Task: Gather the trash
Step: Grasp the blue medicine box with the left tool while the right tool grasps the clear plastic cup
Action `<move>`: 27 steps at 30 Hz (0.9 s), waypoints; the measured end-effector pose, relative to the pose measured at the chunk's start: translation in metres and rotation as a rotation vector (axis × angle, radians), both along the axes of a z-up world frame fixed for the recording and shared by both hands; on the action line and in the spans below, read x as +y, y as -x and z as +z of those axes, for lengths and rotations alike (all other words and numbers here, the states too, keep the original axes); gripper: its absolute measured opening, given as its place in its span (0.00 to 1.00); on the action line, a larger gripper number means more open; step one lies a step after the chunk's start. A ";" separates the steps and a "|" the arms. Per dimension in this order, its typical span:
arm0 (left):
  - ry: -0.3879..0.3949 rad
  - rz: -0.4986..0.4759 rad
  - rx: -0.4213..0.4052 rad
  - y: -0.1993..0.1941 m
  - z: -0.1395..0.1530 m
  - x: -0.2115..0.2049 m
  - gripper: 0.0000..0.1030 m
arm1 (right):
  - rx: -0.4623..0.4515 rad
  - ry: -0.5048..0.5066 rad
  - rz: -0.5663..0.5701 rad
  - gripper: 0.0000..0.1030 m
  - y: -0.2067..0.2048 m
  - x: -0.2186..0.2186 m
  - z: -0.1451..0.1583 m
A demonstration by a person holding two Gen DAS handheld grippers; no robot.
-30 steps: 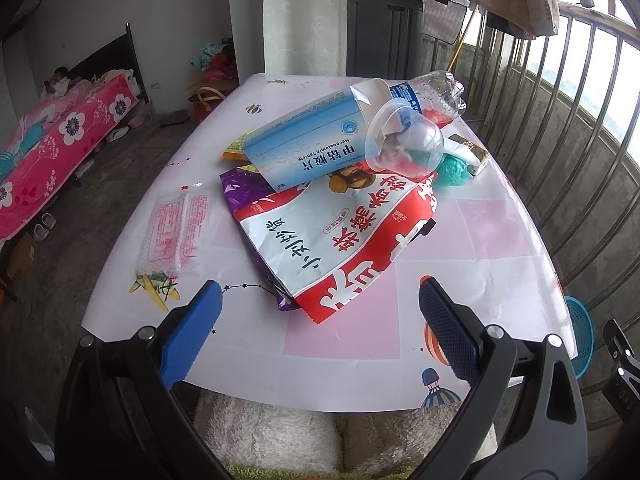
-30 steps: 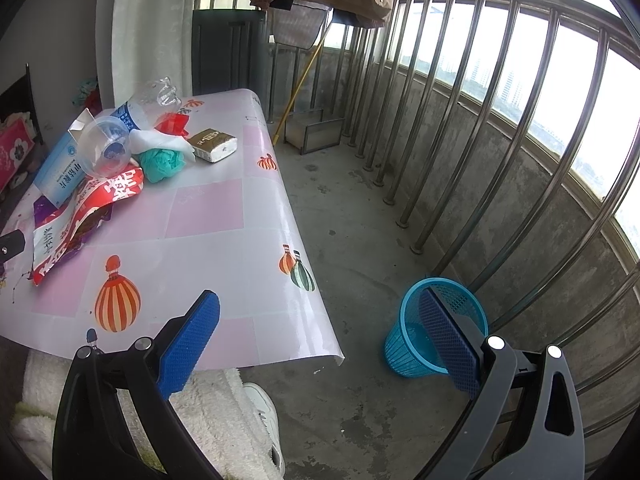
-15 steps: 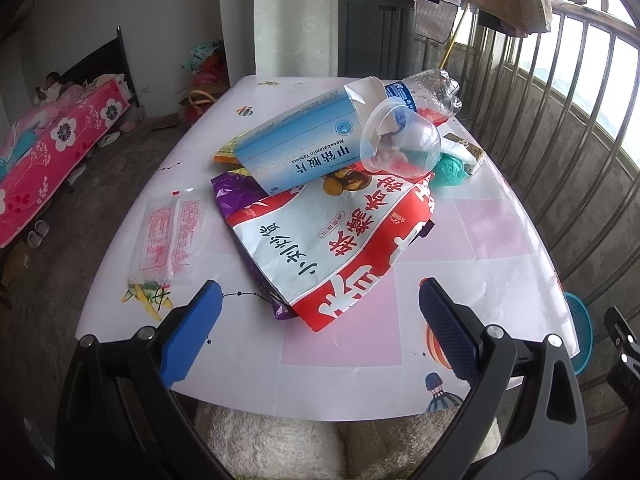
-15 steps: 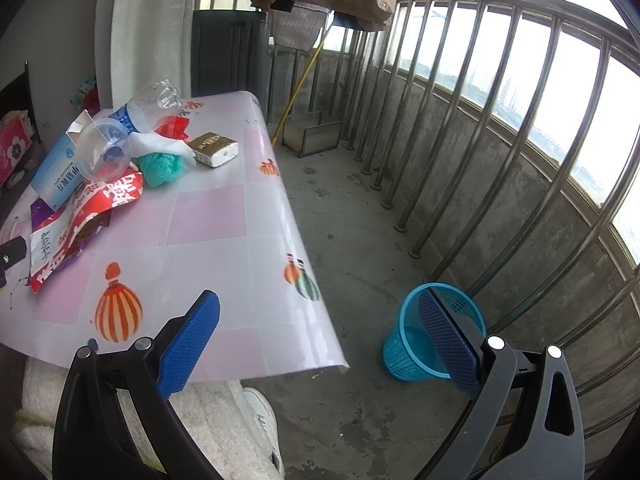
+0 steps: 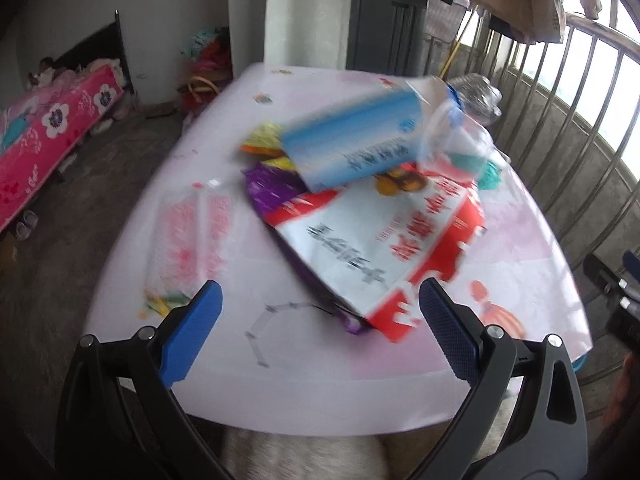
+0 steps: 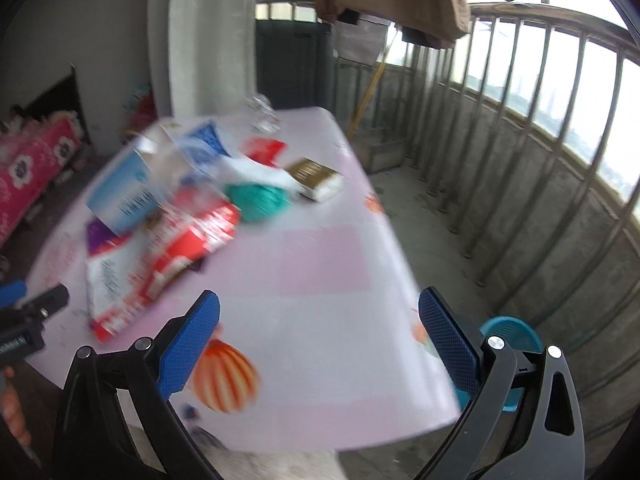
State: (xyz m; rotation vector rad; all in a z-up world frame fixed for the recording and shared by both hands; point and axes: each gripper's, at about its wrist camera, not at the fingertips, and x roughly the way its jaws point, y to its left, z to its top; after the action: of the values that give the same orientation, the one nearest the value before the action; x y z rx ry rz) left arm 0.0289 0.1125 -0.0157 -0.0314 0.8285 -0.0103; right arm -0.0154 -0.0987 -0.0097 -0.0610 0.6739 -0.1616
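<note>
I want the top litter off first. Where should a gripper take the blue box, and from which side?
Probably across its narrow thickness at the near, lower end. The blue box lies tilted on the snack bag, with a clear cup against its far end, so come from the near-left side. Both grippers are open.

We count one blue box (image 5: 352, 140), two snack bags (image 5: 384, 248), one bottle (image 5: 476, 94), one basket (image 6: 510, 332).

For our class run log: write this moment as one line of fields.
phase: approach | left gripper: open, empty | right gripper: open, empty | trash pile: on table, untouched | blue basket: on floor
</note>
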 end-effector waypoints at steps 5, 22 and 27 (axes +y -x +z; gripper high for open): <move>-0.008 0.003 -0.030 -0.003 0.006 0.037 0.92 | -0.067 -0.058 0.086 0.94 -0.009 0.017 0.012; 0.316 -0.130 -0.208 -0.024 0.032 0.106 0.92 | -0.071 -0.171 0.192 0.93 -0.061 0.058 0.033; 0.346 -0.364 -0.262 -0.053 0.050 0.080 0.92 | 0.006 -0.237 0.313 0.93 -0.090 0.059 0.028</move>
State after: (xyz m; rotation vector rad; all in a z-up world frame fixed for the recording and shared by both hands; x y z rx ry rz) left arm 0.0815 0.1921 0.0341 -0.2009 0.5532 -0.4921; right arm 0.0750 -0.0397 0.0179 0.0609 0.6773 0.2196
